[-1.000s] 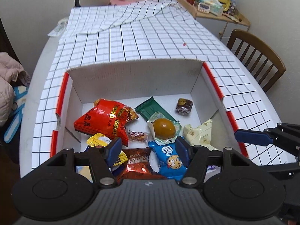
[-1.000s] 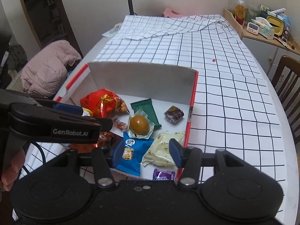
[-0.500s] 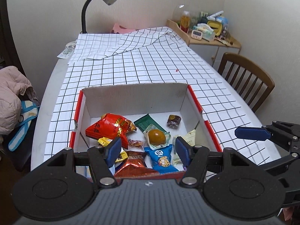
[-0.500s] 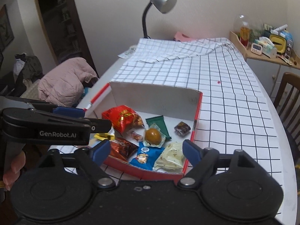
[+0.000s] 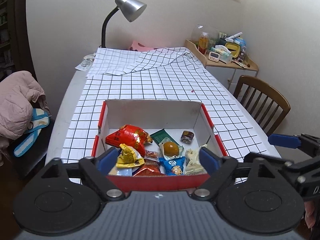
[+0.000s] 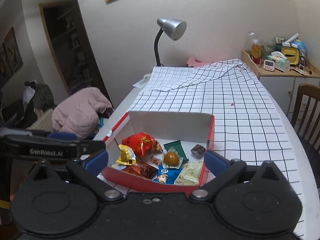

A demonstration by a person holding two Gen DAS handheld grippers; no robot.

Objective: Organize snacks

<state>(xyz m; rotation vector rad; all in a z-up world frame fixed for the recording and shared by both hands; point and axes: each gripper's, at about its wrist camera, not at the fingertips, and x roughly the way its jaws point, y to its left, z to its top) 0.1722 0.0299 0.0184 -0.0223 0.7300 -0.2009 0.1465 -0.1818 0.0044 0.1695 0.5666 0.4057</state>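
Observation:
A red cardboard box (image 5: 208, 118) with white inner walls sits on the checked tablecloth. Several snacks lie loose in it: a red bag (image 5: 128, 138), a green bar (image 5: 159, 137), an orange egg-shaped pack (image 5: 171, 148), a dark candy (image 5: 187, 136), a blue cookie pack (image 5: 173, 165) and a yellow pack (image 5: 128, 157). My left gripper (image 5: 156, 159) hovers above and short of the box's near wall, its jaws opening with nothing between them. My right gripper (image 6: 155, 159) hangs beside it over the box (image 6: 211, 132), its jaws also opening and holding nothing.
A silver desk lamp (image 5: 130, 10) stands at the table's far end, where the cloth is folded over. A wooden chair (image 5: 262, 102) is at the right, with a cluttered side cabinet (image 5: 230, 60) behind it. A pink jacket (image 5: 18, 104) lies at the left.
Both grippers have drawn back and up from the box, so the whole box and the lamp now show. Both pairs of jaws have spread much wider.

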